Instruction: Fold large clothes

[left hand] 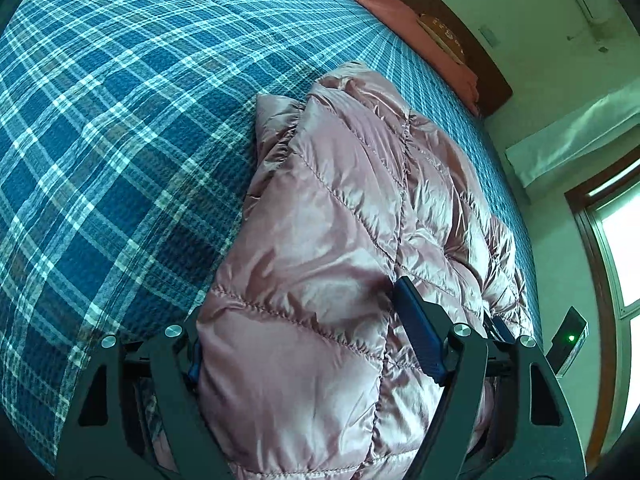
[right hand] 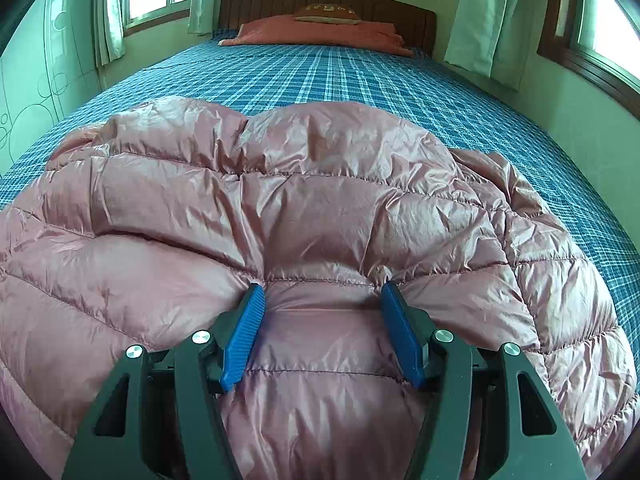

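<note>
A pink quilted down jacket (right hand: 280,208) lies bunched on the bed (right hand: 360,80), at the end away from the headboard (right hand: 328,8), puffed up in shiny diamond-stitched panels over the blue plaid bedspread (left hand: 100,140). The right gripper (right hand: 322,320) points down into the jacket from the foot of the bed; its blue ribbed pads (right hand: 244,340) stand apart with a fold of the padding bulging up between them, and the fabric puckers at both tips, so the pads look pressed onto that thick fold. The left gripper (left hand: 304,344) comes at the jacket from the side, with the headboard away to its upper right; its jaws stand wide and a swollen part of the jacket fills the gap. One dark blue pad (left hand: 416,332) shows against the fabric, the other is nearly buried behind the bulge, and I cannot tell whether they squeeze the cloth or merely straddle it. Against the headboard lies a salmon-pink folded blanket (right hand: 320,34) with a small brown cushion (right hand: 328,13) on top; the cushion carries pale markings too small to read. Pale green curtains (right hand: 480,16) hang to the side of the headboard. No brand or label shows on the jacket from either side.
</note>
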`<state>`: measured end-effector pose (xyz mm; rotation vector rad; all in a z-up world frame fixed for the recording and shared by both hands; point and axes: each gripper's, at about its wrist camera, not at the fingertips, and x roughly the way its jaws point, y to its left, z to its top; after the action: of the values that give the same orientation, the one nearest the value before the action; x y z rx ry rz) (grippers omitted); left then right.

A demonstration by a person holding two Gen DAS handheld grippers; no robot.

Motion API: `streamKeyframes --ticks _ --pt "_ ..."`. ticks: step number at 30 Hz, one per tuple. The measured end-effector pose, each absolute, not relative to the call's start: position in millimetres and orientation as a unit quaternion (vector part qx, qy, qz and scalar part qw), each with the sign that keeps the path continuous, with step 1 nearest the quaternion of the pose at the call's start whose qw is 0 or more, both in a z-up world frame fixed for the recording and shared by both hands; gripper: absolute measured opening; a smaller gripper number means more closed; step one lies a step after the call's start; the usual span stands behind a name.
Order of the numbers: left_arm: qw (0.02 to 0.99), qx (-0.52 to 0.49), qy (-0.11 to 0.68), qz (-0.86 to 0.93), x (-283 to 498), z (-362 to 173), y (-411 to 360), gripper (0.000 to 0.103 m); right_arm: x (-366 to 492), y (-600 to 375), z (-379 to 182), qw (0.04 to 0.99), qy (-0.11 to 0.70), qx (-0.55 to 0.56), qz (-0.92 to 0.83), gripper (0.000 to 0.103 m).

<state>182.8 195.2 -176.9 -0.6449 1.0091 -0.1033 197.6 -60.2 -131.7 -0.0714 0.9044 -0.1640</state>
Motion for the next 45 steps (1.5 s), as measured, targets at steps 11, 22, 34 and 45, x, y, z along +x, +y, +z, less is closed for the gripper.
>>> streamKeyframes --ticks 11,22,34,45 --pt "0.824 -0.319 0.467 -0.036 182.6 -176.5 215.7 0.076 197.5 -59.6 -131.6 0.896 0.436 -0.034 -0.079 0.060" --pt "0.782 -0.408 0.456 -0.119 173.1 -188.6 254.6 0.076 197.6 -58.5 -130.5 0.896 0.436 -0.035 -0.080 0.060" --pt "0.756 -0.422 0.474 -0.158 212.8 -190.6 229.6 0.070 197.6 -56.9 -129.3 0.896 0.435 -0.037 -0.082 0.060" --pt "0.820 -0.299 0.476 -0.111 214.6 -167.0 193.6 0.025 196.9 -54.6 -128.1 0.895 0.436 -0.038 -0.083 0.060"
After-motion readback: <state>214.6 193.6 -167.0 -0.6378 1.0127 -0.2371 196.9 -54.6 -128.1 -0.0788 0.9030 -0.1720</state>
